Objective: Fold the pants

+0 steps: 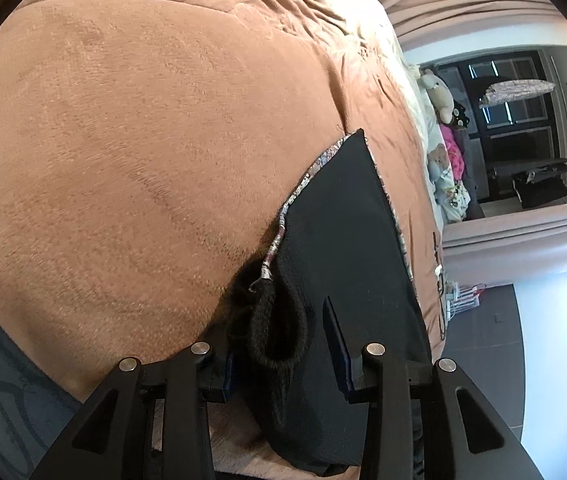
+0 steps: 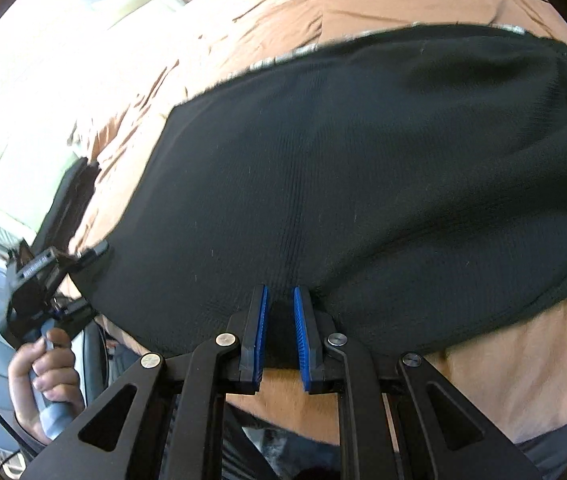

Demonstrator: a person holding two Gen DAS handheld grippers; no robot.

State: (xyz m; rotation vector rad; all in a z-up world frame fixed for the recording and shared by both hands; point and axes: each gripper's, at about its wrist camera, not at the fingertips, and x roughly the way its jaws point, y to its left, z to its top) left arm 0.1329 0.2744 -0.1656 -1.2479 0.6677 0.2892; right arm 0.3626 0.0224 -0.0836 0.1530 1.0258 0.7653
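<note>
Bedroom, brown blanket (image 1: 143, 160) over bed. Black pants (image 2: 343, 160) lying on it, already doubled over, patterned edge peeking out underneath. Right gripper (image 2: 281, 320) pinching near hem, jaws tight on cloth. Left gripper (image 1: 283, 344) jaws spread, fabric loose between them. Probably one more fold left.

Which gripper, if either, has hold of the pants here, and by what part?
The right gripper pinches the near edge of the black pants. The left gripper stands open around a bunched end, its pads not pressing.
</note>
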